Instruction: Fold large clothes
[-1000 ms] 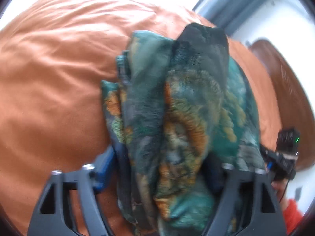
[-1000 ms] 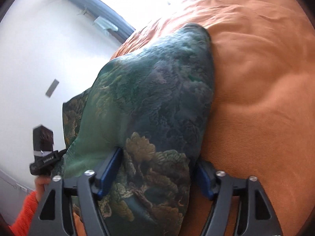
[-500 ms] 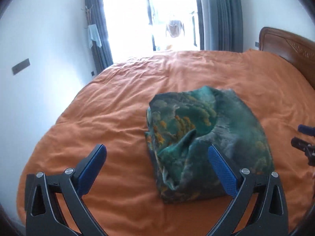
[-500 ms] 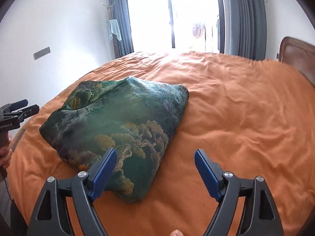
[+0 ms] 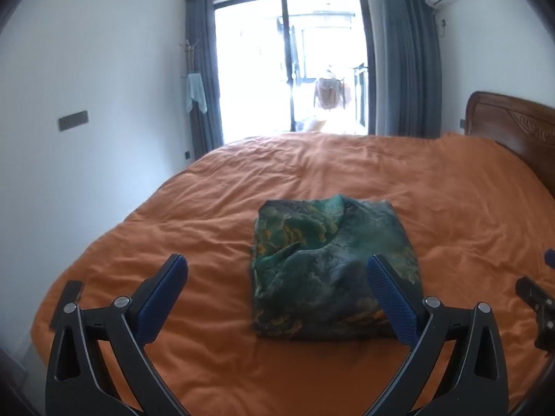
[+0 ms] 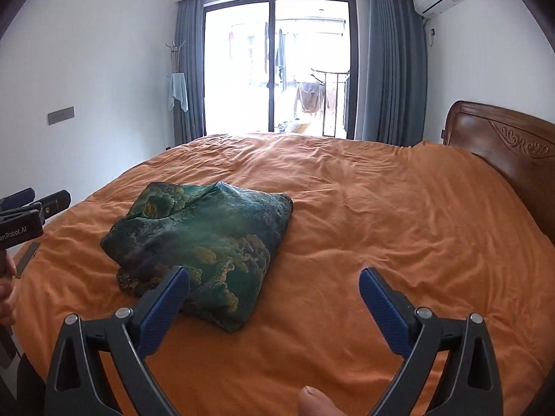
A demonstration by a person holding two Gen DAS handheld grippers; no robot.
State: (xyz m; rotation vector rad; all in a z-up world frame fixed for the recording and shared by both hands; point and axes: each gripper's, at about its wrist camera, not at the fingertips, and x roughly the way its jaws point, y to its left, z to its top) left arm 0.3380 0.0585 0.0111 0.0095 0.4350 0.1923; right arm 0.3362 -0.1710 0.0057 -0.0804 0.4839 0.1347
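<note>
From the left wrist view, the left gripper (image 5: 277,279) has its jaws spread wide with nothing between the pads; they have just been opening, and the folded green patterned garment (image 5: 333,263) lies clear of them on the orange bedspread (image 5: 194,228), near the middle of the bed, as a roughly square bundle. Its top layer is puckered into a ridge toward the far edge, so the step in hand looks like release and check; doing it well means drawing the fingers straight away without snagging a loose edge, then pressing that ridge flat if a tidier stack is wanted. From the right wrist view, the right gripper (image 6: 274,286) is also wide open and empty, its jaws having just been opening, with the garment (image 6: 204,242) lying ahead and to the left of its left finger (image 6: 163,305). The near corner droops over the bedspread (image 6: 381,215); 1 light tuck there would square it. The left gripper (image 6: 24,215) shows at the left edge, apart from the cloth.
</note>
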